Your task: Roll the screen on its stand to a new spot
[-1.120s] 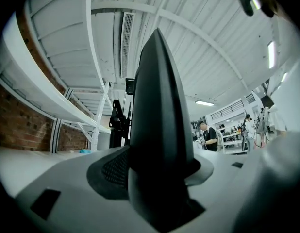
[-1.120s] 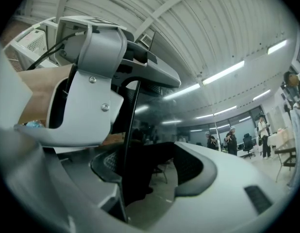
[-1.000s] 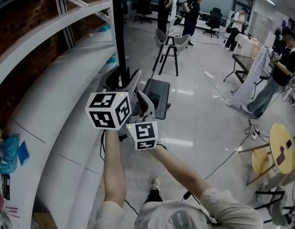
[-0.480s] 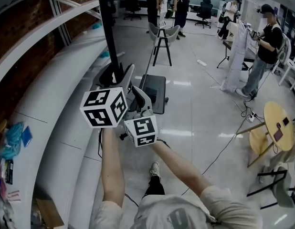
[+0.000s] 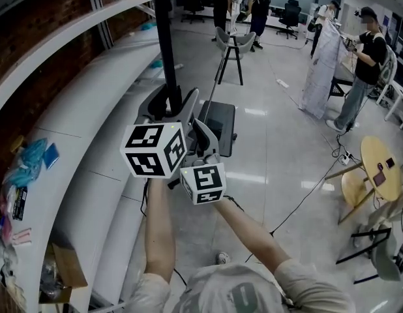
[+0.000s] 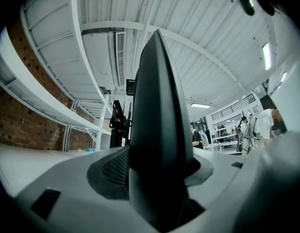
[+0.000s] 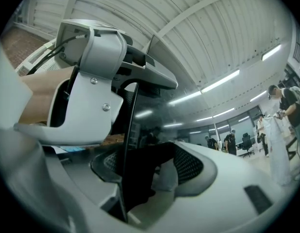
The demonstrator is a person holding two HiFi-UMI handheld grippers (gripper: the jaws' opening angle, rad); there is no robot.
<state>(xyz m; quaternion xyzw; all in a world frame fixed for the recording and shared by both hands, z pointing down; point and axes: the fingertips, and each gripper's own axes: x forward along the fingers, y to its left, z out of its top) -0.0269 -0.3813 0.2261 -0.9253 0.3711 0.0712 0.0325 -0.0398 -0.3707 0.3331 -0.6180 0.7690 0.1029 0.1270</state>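
White curved shelving (image 5: 90,109) runs close left, a stool (image 5: 231,54) stands ahead; the screen (image 5: 164,38) stands edge-on, long axis vertical, left tongs (image 5: 180,109) and right tongs (image 5: 200,134) clamped on it.

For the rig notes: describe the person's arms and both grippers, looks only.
The left gripper and right gripper are white moulded plastic, each carrying a cube of black-and-white square markers. The jaws are pale grey with dark mesh insets. A cable runs into the left housing. Forearms are bare; the top is pale and short-sleeved.
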